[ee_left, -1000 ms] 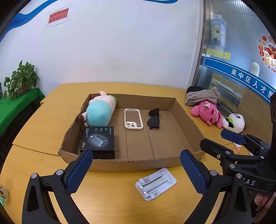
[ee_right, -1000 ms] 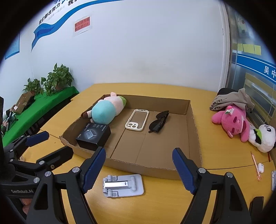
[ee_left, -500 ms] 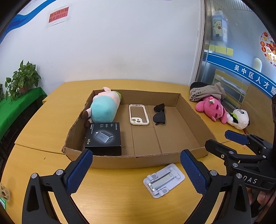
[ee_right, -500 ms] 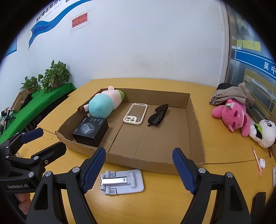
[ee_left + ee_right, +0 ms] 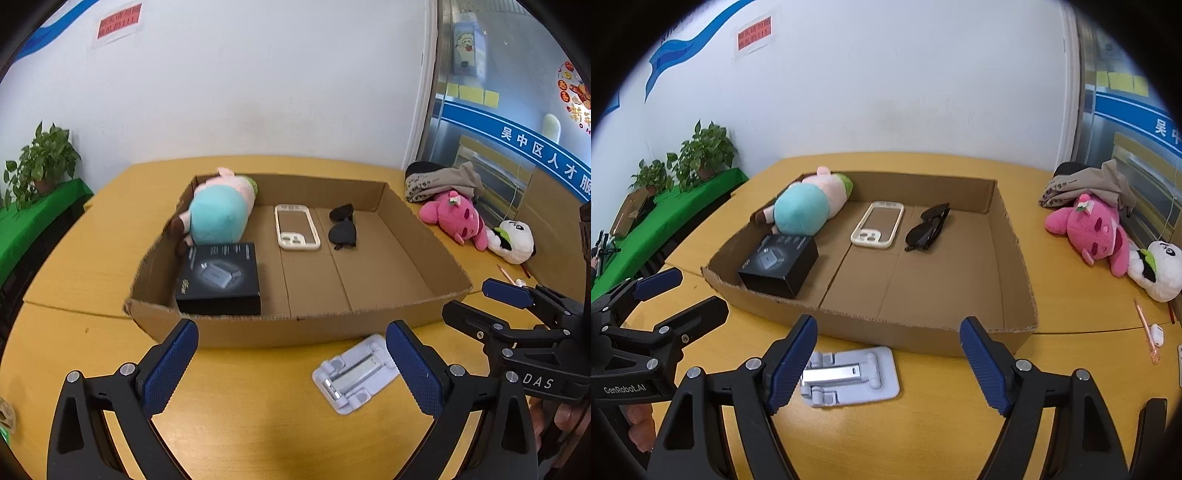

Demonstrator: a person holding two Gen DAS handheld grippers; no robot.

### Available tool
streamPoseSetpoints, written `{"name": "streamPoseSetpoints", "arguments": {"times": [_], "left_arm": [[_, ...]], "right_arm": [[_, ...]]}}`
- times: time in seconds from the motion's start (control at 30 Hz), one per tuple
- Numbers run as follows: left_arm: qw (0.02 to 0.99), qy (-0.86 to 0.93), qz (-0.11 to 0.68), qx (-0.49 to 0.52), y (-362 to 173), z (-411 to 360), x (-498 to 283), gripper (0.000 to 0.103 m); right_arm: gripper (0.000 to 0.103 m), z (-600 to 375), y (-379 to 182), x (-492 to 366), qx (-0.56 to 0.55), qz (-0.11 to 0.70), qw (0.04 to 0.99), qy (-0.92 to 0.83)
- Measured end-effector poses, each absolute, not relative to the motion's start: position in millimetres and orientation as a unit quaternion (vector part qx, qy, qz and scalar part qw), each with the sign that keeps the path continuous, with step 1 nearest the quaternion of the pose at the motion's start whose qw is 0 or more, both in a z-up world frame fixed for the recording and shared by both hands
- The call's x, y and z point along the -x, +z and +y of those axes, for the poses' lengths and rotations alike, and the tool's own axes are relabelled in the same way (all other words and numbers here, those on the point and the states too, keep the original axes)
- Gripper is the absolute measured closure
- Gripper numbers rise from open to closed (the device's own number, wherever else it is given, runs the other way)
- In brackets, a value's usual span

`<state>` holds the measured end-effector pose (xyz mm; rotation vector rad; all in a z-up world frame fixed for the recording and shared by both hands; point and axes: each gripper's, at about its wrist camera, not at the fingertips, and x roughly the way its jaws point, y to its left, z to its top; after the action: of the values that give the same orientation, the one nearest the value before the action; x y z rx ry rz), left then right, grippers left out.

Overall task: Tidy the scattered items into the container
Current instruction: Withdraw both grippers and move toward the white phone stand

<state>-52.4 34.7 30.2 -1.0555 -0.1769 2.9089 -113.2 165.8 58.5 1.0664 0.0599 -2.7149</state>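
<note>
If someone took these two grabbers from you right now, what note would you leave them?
Left gripper: open, empty.
Right gripper: open, empty.
In the cardboard box: blue plush, black box, phone case, sunglasses.
On the table in front of the box: white phone stand, lying flat.
Left to do: put the stand in. The pink plush and panda plush lie off to the right; unclear whether they belong to the job.

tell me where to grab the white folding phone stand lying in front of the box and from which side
Probably best to pinch the white phone stand across its short width, pads on the two long edges, coming from above. It lies folded flat on the table just outside the cardboard box, so only the thin edges offer purchase. The open right hand-held gripper is closest.
</note>
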Motion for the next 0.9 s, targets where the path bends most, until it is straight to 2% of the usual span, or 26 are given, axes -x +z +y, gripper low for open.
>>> {"name": "streamPoseSetpoints", "arguments": {"times": [0.4,0.7,0.9], "left_arm": [[0.048,0.905,-0.082,0.415,-37,41,69,0.000],[0.079,0.887,-0.075,0.449,-63,61,86,0.002],[0.087,0.871,-0.067,0.478,-80,71,96,0.016]], "right_arm": [[0.024,187,-33,132,-0.468,0.014,0.146,-0.871],[0.024,178,-52,148,-0.474,0.001,0.191,-0.860],[0.024,174,-60,158,-0.471,0.022,0.197,-0.860]]}}
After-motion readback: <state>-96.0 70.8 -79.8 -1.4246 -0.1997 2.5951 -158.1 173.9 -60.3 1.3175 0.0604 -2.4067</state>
